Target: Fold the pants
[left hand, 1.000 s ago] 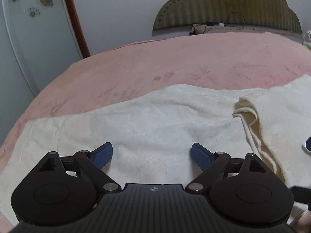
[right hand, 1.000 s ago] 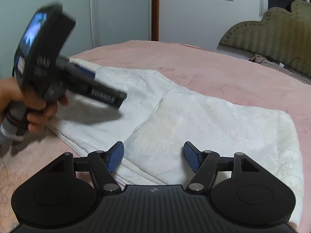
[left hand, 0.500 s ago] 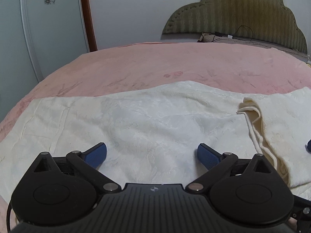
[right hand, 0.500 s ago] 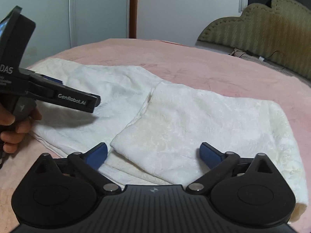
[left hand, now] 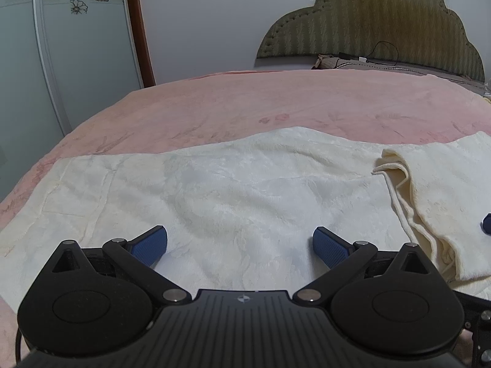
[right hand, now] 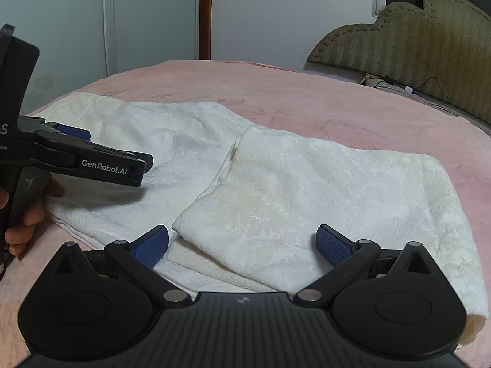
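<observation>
Cream-white fleecy pants (left hand: 233, 190) lie flat across the pink bed. Their right end is folded over on itself (left hand: 442, 184); in the right wrist view this folded layer (right hand: 322, 202) lies on top of the lower layer (right hand: 147, 141). My left gripper (left hand: 240, 245) is open and empty, low over the unfolded part; it also shows at the left of the right wrist view (right hand: 135, 165). My right gripper (right hand: 242, 245) is open and empty, just above the near edge of the folded layer.
The pink bedspread (left hand: 276, 104) stretches beyond the pants. A padded olive headboard (left hand: 383, 24) stands at the back, with a cable and bedding below it. Wardrobe doors (left hand: 61, 46) and a white wall stand behind the bed's left side.
Both grippers have opened wider. My left gripper has lowered and levelled out over the pants and pulled back towards the near side. My right gripper has shifted slightly right over the folded layer.
</observation>
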A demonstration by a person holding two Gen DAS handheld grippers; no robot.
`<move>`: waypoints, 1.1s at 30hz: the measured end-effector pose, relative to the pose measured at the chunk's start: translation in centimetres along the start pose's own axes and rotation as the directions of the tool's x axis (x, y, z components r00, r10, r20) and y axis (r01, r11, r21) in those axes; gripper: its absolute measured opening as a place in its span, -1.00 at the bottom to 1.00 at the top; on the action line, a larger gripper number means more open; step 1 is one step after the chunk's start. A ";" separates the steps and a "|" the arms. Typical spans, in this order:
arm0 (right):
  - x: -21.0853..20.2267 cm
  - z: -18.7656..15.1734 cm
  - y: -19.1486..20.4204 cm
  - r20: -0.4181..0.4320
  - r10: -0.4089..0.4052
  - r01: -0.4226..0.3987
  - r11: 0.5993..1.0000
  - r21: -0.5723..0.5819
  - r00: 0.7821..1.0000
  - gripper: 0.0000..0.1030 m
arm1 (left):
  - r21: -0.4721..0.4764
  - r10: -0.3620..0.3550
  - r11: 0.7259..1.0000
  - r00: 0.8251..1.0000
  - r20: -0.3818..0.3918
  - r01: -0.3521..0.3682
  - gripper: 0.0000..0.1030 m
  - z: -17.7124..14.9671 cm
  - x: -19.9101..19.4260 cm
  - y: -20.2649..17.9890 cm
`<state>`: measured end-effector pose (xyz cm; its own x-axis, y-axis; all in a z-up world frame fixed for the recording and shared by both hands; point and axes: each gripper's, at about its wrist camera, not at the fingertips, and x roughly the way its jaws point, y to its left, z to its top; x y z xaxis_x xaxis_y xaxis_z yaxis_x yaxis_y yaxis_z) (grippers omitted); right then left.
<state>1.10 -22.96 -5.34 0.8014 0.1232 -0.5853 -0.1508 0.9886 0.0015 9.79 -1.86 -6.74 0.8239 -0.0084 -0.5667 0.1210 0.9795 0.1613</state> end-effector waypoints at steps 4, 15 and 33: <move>-0.2 0.0 0.3 0.001 -0.009 0.009 1.000 -0.010 1.000 1.00 | 0.027 0.009 1.000 1.000 0.009 -0.009 0.99 -0.3 -0.9 0.3; -2.6 0.5 7.3 0.127 -0.026 0.048 0.982 -0.182 0.992 1.00 | -0.071 0.063 0.996 0.997 0.033 -0.061 0.88 -1.6 -7.0 8.1; 2.4 1.5 25.7 0.186 0.130 0.038 0.716 -0.697 0.974 0.69 | -0.765 -0.344 0.604 0.939 0.002 0.222 0.77 -5.8 -6.1 24.6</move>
<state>-0.04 2.90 -5.49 0.8687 0.2648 -0.4186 -0.4812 0.6514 -0.5865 4.55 23.47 -4.00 0.7331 -0.3448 -0.5863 -0.1674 0.7440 -0.6469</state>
